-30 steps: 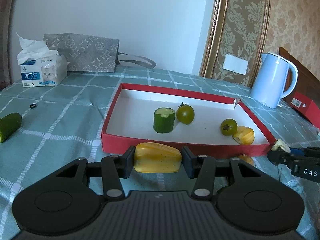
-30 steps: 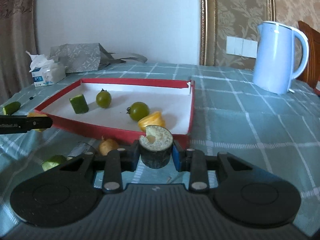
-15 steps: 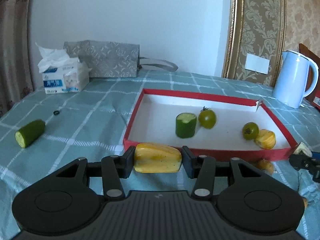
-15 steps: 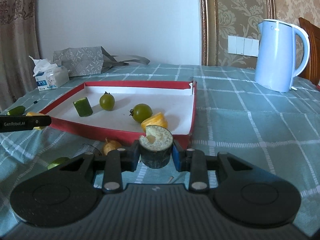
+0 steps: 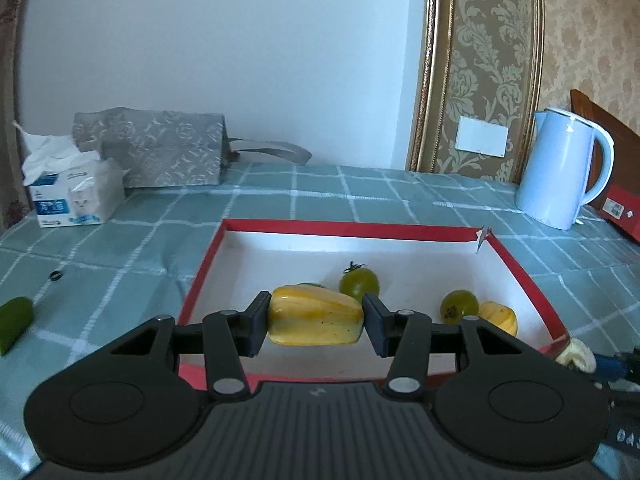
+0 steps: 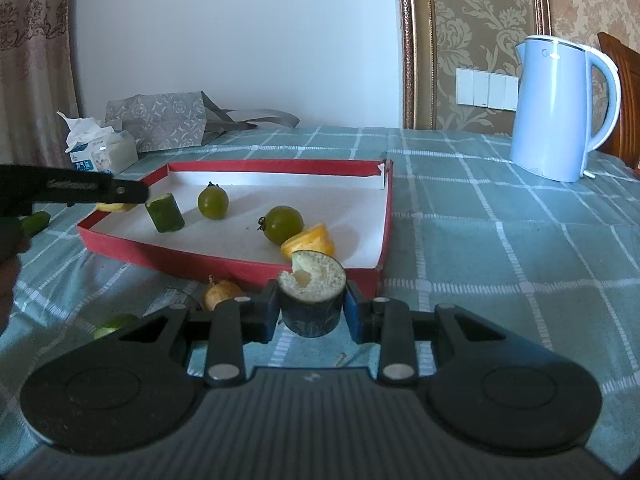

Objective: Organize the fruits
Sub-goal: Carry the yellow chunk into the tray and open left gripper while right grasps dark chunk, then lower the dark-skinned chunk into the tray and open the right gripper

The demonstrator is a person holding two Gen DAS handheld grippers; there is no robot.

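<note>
My left gripper [image 5: 316, 322] is shut on a yellow fruit piece [image 5: 315, 321], held above the near left part of the red tray [image 5: 344, 227]. In the right wrist view that gripper [image 6: 120, 196] reaches over the tray's left rim [image 6: 120, 240]. Inside the tray lie two green tomatoes [image 6: 213, 201] [image 6: 284, 224], a cucumber stub [image 6: 165, 213] and a yellow piece [image 6: 309, 243]. My right gripper [image 6: 312, 306] is shut on a dark cucumber chunk [image 6: 312, 294] with a pale cut top, just in front of the tray's near right corner.
A yellow piece [image 6: 221, 293] and a green piece [image 6: 110, 325] lie on the checked cloth before the tray. Another cucumber piece [image 5: 14, 322] lies far left. A blue kettle [image 6: 560, 112], a tissue box [image 5: 72, 192] and a grey bag [image 5: 156, 148] stand at the back.
My left gripper has lifted and carried the yellow piece forward from in front of the tray's near wall to above its inside. The right gripper has stayed put with the cucumber chunk.
</note>
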